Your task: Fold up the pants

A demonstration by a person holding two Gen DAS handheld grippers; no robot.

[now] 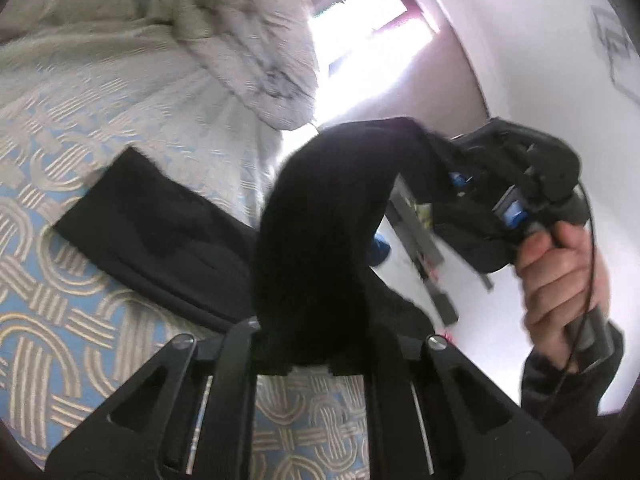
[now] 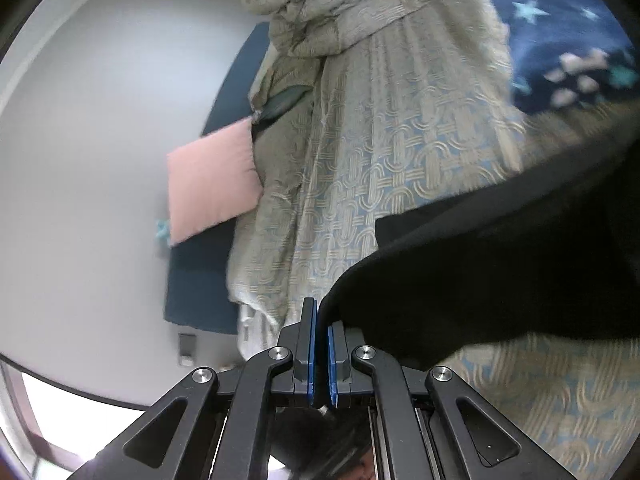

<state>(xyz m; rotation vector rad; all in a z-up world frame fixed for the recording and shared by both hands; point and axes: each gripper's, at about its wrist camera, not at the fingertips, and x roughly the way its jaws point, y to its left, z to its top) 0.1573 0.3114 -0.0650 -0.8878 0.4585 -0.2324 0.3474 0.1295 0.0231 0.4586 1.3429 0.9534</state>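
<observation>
The bed (image 1: 80, 320), under a blue-and-beige patterned cover, fills most of the room, with a bunched quilt (image 2: 340, 8) at its far end. Black pants (image 1: 312, 232) hang in the air above it, one part still lying on the cover. The right gripper (image 2: 320, 356) is clamped on one edge of the pants. The left gripper (image 1: 312, 360) is buried in cloth and seems to pinch it too. A pink pillow (image 2: 212, 180) leans beside the bed.

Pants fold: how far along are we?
Mid-fold. Done: one end of the black pants already lies flat on the patterned bedspread. In hand: both the left gripper and right gripper are clamped on lifted fabric. Left: lay the raised part over the flat part and release.
</observation>
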